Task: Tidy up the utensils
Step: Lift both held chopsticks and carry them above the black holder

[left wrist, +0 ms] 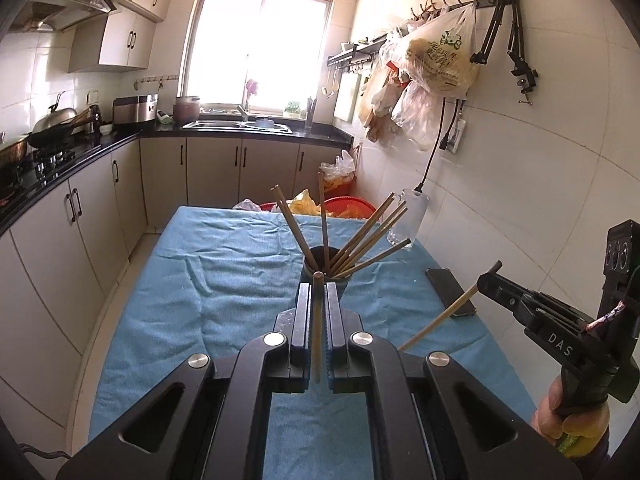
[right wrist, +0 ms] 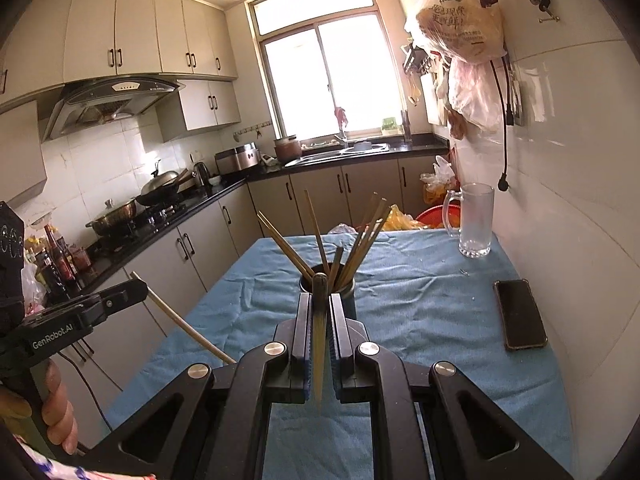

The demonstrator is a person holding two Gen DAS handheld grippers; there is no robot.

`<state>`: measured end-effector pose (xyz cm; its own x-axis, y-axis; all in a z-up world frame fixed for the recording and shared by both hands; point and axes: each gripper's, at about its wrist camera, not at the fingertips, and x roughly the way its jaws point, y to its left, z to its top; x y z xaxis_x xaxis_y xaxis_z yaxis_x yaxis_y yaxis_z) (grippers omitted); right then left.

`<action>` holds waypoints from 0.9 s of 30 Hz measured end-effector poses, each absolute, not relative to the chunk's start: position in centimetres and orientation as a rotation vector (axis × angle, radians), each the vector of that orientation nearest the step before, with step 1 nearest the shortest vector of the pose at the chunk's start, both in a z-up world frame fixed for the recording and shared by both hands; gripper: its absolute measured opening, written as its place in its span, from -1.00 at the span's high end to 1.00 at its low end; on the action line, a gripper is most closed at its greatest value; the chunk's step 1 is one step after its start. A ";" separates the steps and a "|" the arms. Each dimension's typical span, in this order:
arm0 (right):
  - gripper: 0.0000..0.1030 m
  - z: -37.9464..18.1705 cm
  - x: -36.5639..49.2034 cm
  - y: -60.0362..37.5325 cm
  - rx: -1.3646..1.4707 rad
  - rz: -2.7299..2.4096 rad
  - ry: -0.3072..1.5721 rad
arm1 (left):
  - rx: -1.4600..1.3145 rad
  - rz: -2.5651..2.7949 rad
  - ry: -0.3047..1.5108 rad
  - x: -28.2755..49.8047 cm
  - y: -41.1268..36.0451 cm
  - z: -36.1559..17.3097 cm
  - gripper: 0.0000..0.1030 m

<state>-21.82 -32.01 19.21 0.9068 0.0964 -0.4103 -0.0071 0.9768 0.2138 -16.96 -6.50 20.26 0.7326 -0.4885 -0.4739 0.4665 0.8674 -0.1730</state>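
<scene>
Chopsticks: left tongs (left wrist: 318, 292) pinch one (left wrist: 317, 328), right tongs (right wrist: 320, 312) pinch another (right wrist: 319, 344). Holder cup (left wrist: 326, 270) sits mid-bench (left wrist: 200, 272), 12 o'clock of both. Drop yours tip-down, one at a time, avoiding the fanned sticks (left wrist: 360, 240).

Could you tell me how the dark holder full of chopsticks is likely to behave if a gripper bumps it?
The holder looks narrow and tall, so it would probably tip rather than slide. The chopsticks fan out well above its rim, likely adding leverage. The wrinkled cloth beneath probably grips its base, favouring a topple.
</scene>
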 end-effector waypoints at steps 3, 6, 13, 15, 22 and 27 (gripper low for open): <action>0.85 19.7 -21.4 -31.9 0.201 0.058 0.426 | -0.034 -0.527 0.527 -16.5 -6.7 20.8 0.91; 0.85 20.3 -20.9 -31.9 0.188 0.065 0.418 | -0.025 -0.527 0.515 -16.0 -6.9 21.5 0.91; 0.85 22.3 -19.9 -32.3 0.187 0.097 0.392 | 0.011 -0.520 0.488 -15.0 -7.1 23.2 0.91; 0.84 23.0 -19.6 -32.2 0.185 0.105 0.382 | 0.013 -0.525 0.485 -14.7 -7.1 23.6 0.91; 0.84 26.3 -17.6 -31.7 0.190 0.157 0.336 | 0.023 -0.549 0.449 -13.2 -7.7 26.5 0.91; 0.84 28.9 -15.5 -31.1 0.172 0.174 0.297 | 0.035 -0.560 0.404 -12.0 -8.5 29.0 0.91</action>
<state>-15.46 -31.12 28.94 0.9415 0.1947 -0.2751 -0.1441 0.9704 0.1937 -12.00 -8.52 29.00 0.7711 -0.5094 -0.3820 0.5229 0.8489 -0.0765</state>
